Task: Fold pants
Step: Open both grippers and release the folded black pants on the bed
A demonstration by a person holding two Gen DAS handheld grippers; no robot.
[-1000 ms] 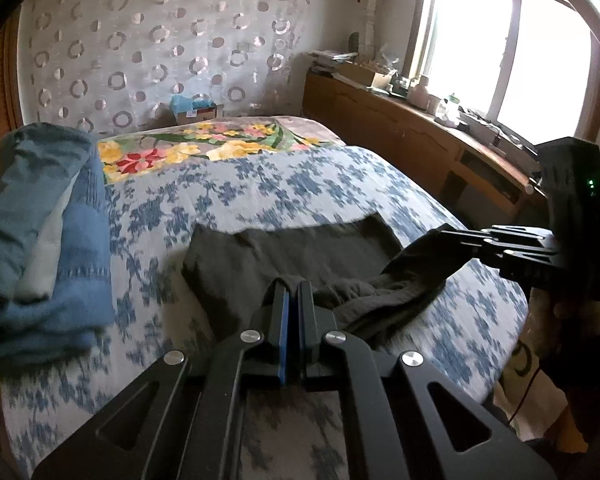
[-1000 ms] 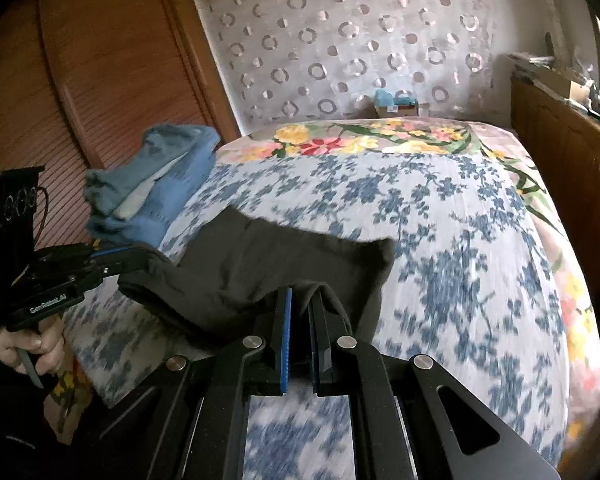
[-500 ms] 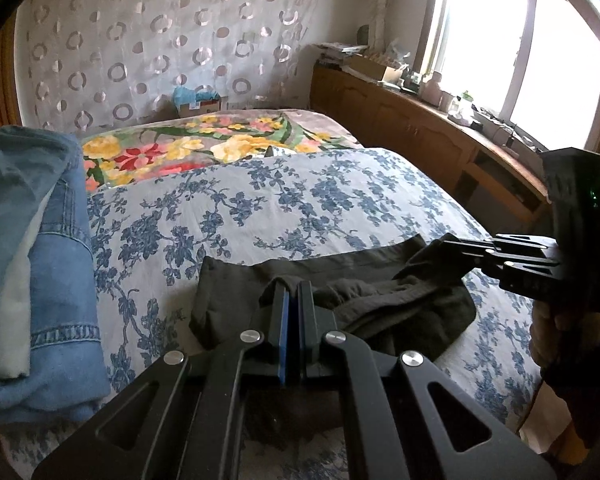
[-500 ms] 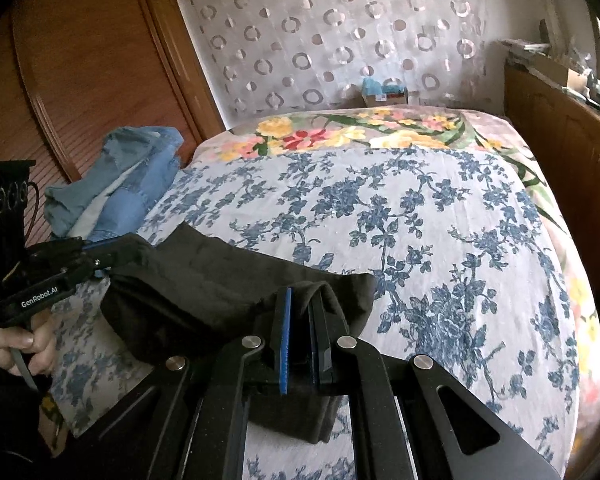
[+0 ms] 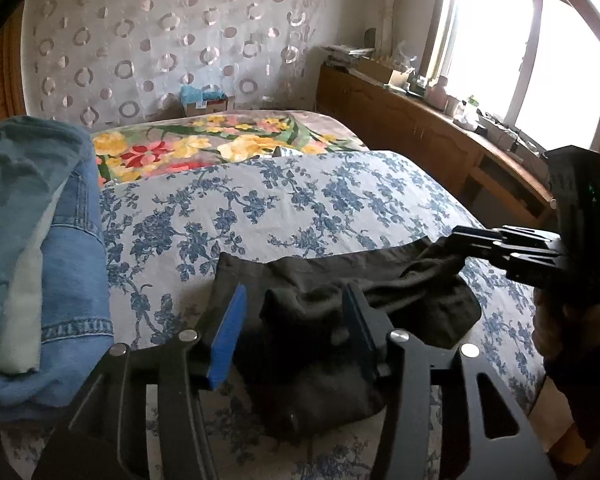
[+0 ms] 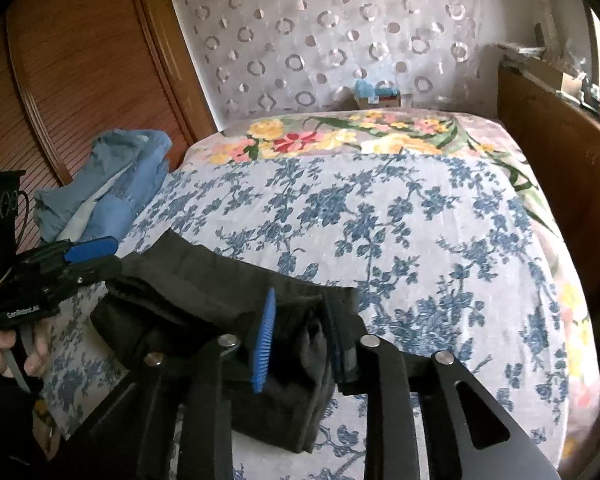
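The dark grey pants lie folded in a thick bundle near the front edge of the bed; they also show in the right wrist view. My left gripper is open, its jaws apart over the left end of the bundle. My right gripper is open over the right end. In the left wrist view the right gripper shows at the bundle's far right. In the right wrist view the left gripper shows at the left, with its blue pad apart from the other finger.
The bed has a blue floral sheet and a bright flower cover at the head. A pile of folded blue jeans lies at the bed's left side. A wooden sideboard runs along the window wall; a wooden wardrobe stands at left.
Both grippers were shut on the pants and have opened. The pants have come down from a lifted, stretched hold to rest folded on the bed.
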